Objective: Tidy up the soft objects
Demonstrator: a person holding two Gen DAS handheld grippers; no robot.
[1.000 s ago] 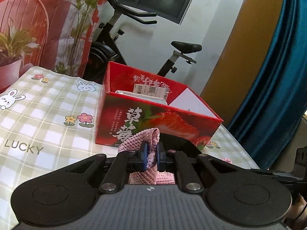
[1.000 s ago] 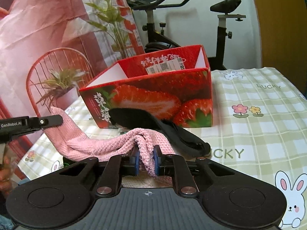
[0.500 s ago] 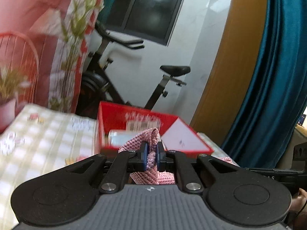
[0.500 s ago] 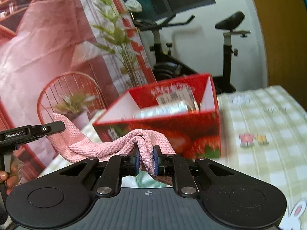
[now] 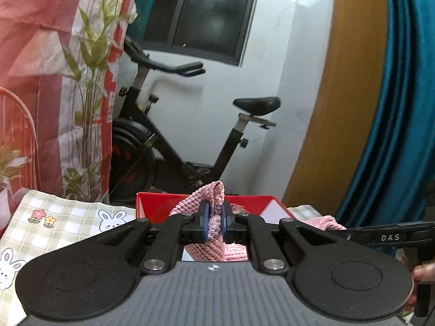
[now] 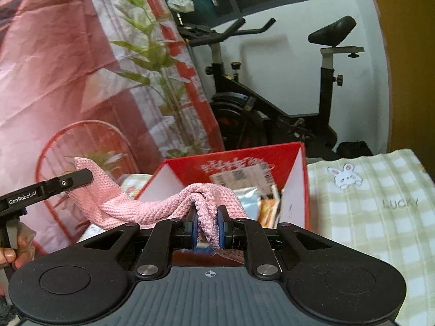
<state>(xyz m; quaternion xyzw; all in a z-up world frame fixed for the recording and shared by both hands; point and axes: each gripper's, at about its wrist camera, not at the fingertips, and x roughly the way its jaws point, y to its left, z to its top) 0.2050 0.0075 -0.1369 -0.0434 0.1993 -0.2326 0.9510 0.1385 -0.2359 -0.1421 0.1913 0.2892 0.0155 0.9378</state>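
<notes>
Currently noted: left hand-held gripper (image 5: 214, 224) and right hand-held gripper (image 6: 208, 226) both clamped on pink knitted cloth (image 6: 152, 206), above red box (image 6: 244, 163).

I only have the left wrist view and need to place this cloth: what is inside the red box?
Observer: In the right wrist view the red box already holds packets; a silvery one lies near its middle.
Operator: Is the other end of the pink cloth held?
Observer: Yes, the right gripper is shut on a bunched fold of the pink cloth.
Operator: Does the cloth sag between the grippers?
Observer: It spans from the left gripper down to the right one, in front of the box's left corner.
</notes>
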